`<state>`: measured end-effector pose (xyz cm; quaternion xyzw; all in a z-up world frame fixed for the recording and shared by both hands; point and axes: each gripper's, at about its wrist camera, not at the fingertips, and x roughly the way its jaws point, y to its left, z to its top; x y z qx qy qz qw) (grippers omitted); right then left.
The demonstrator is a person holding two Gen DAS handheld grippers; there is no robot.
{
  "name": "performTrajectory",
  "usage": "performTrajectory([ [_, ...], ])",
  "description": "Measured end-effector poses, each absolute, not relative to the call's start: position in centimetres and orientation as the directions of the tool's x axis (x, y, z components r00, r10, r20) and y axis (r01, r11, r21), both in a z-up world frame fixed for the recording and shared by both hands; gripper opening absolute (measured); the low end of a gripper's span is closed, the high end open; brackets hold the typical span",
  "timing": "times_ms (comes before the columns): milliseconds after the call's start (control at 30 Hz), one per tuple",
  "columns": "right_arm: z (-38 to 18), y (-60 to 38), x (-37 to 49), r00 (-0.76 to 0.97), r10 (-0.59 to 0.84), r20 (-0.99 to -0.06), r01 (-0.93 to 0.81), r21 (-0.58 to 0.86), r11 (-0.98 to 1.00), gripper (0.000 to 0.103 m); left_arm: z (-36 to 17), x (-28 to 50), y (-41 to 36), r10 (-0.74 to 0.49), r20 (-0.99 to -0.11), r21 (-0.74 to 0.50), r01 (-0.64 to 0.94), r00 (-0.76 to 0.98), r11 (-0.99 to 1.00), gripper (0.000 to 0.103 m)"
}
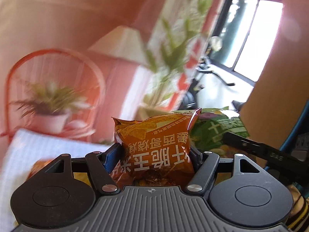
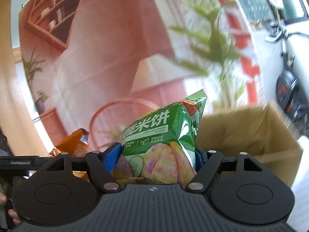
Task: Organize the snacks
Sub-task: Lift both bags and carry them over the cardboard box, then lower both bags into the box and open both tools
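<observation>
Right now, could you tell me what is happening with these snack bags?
A person is sorting snacks with two handheld grippers. The left gripper is shut on an orange corn chip bag, held up off any surface. The right gripper is shut on a green cucumber rice cracker bag, also lifted. An open cardboard box sits just to the right of the green bag.

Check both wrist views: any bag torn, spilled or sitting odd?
No tear or spill shows. The left gripper holds the orange corn chip bag with its print upside down to the camera. The right gripper holds the green cucumber rice cracker bag, tilted. The background is motion-blurred.
</observation>
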<state>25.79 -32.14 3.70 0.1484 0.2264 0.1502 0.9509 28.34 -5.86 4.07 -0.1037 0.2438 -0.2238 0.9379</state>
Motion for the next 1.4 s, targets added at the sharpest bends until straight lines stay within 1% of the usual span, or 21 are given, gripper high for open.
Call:
performTrajectory([
  [67,4.9,-33.6,27.0,0.869,0.309,-0.386,-0.193,0.309,0.931,0.076,5.4,29.9,-8.5,-0.487,-0.402,-0.281,0.402,0.775,0.872,0.073],
  [133,5.6,-35.3,28.6,0.88,0.257,-0.399,-0.147,0.284,0.947,0.076,6.3,31.9,-10.7,-0.495,-0.4,-0.287,0.408,0.772,0.867,0.073],
  [233,5.7,-37.3,31.4,0.89,0.164,-0.426,-0.069,0.23,0.971,0.076,6.7,35.1,-14.2,-0.464,-0.387,-0.287,0.374,0.796,0.882,0.073],
  [333,4.6,-39.1,33.7,0.889,0.067,-0.453,0.016,0.178,0.984,0.076,5.9,38.0,-17.4,-0.444,-0.421,-0.266,0.36,0.791,0.894,0.073],
  [467,2.1,-41.4,35.9,0.858,0.031,-0.512,0.084,0.198,0.977,0.076,3.9,40.8,-21.1,-0.366,-0.497,-0.125,0.352,0.787,0.928,0.073],
  [533,1.3,-41.5,36.3,0.845,0.02,-0.534,0.086,0.173,0.981,0.076,3.1,41.7,-21.9,-0.353,-0.524,-0.098,0.357,0.775,0.929,0.073],
  [633,0.4,-41.5,36.4,0.832,0.023,-0.554,0.084,0.167,0.982,0.076,2.6,42.4,-22.3,-0.35,-0.538,-0.096,0.356,0.767,0.929,0.073],
  [733,-0.4,-41.4,36.8,0.816,0.007,-0.578,0.097,0.148,0.984,0.076,2.4,43.4,-23.5,-0.326,-0.551,-0.042,0.365,0.768,0.93,0.074],
  [800,-0.9,-41.6,37.2,0.807,-0.007,-0.591,0.113,0.142,0.983,0.076,2.3,44.0,-23.9,-0.315,-0.558,-0.028,0.363,0.768,0.932,0.074],
  [933,-1.3,-41.9,37.3,0.798,-0.008,-0.602,0.124,0.152,0.981,0.078,1.7,45.4,-23.9,-0.361,-0.59,-0.098,0.38,0.722,0.92,0.077],
  [967,-1.3,-41.9,37.3,0.799,-0.002,-0.602,0.12,0.156,0.98,0.081,1.5,45.6,-23.8,-0.373,-0.597,-0.118,0.382,0.71,0.917,0.077],
  [1000,-1.2,-41.9,37.2,0.803,0.003,-0.596,0.115,0.161,0.98,0.083,1.4,45.7,-23.6,-0.381,-0.599,-0.128,0.385,0.704,0.914,0.08],
  [1033,-1.1,-41.9,37.1,0.809,0.004,-0.588,0.113,0.163,0.98,0.089,1.4,45.5,-23.5,-0.386,-0.595,-0.131,0.389,0.705,0.912,0.082],
  [1067,-0.9,-41.8,37.0,0.814,0.0,-0.581,0.114,0.16,0.98,0.092,1.4,45.2,-23.4,-0.383,-0.587,-0.126,0.386,0.713,0.914,0.083],
  [1133,-0.4,-41.6,36.7,0.821,0.0,-0.57,0.11,0.158,0.981,0.092,1.6,44.8,-23.3,-0.381,-0.571,-0.109,0.393,0.727,0.913,0.085],
  [1267,0.2,-41.1,36.3,0.827,0.012,-0.562,0.102,0.171,0.98,0.092,2.2,44.4,-23.6,-0.383,-0.562,-0.079,0.413,0.733,0.907,0.085],
  [1400,0.8,-40.2,35.5,0.833,0.019,-0.552,0.094,0.175,0.98,0.092,3.2,44.3,-23.1,-0.379,-0.539,-0.087,0.398,0.752,0.913,0.086],
])
